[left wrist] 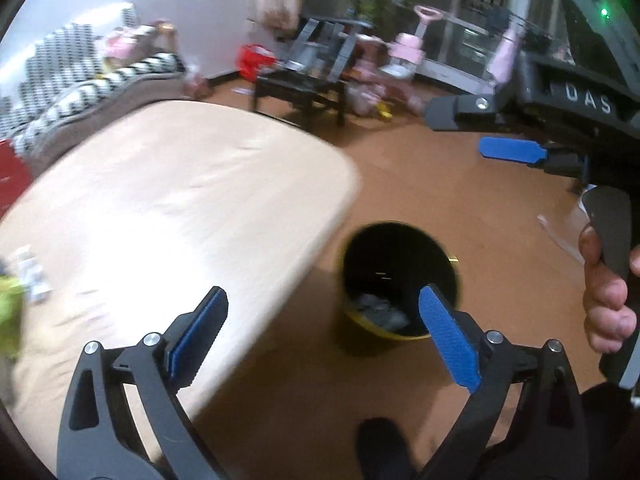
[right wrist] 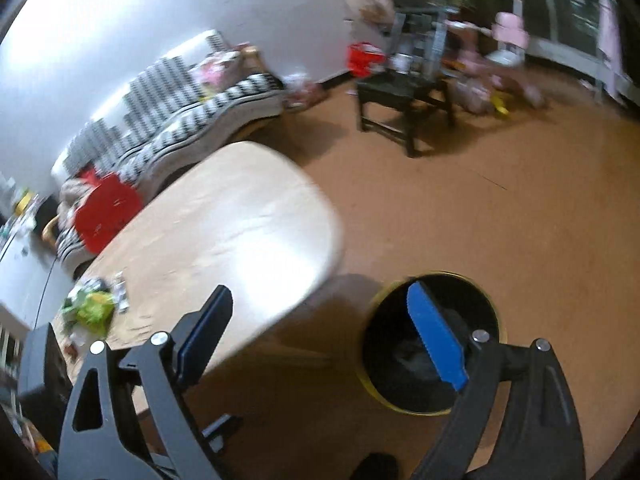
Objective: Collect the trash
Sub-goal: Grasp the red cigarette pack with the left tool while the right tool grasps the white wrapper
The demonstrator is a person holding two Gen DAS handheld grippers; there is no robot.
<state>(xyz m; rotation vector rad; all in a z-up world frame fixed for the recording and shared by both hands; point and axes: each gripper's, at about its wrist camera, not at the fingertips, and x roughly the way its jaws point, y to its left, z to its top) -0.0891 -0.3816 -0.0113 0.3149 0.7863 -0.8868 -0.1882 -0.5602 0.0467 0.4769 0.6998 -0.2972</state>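
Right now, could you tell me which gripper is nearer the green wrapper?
Left. The left gripper spans the table edge nearer the green wrapper; the right gripper hangs beyond the bin.

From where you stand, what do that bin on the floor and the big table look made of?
The bin: probably plastic or painted metal, yellow outside with a dark inside; blur leaves it open. The table: pale top, likely smooth laminate or a fitted cover, since it throws a bright sheen.

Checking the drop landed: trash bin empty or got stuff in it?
Not empty. The left wrist view shows crumpled grey-white scraps at the bottom of the upright black bin; how full, cannot tell.
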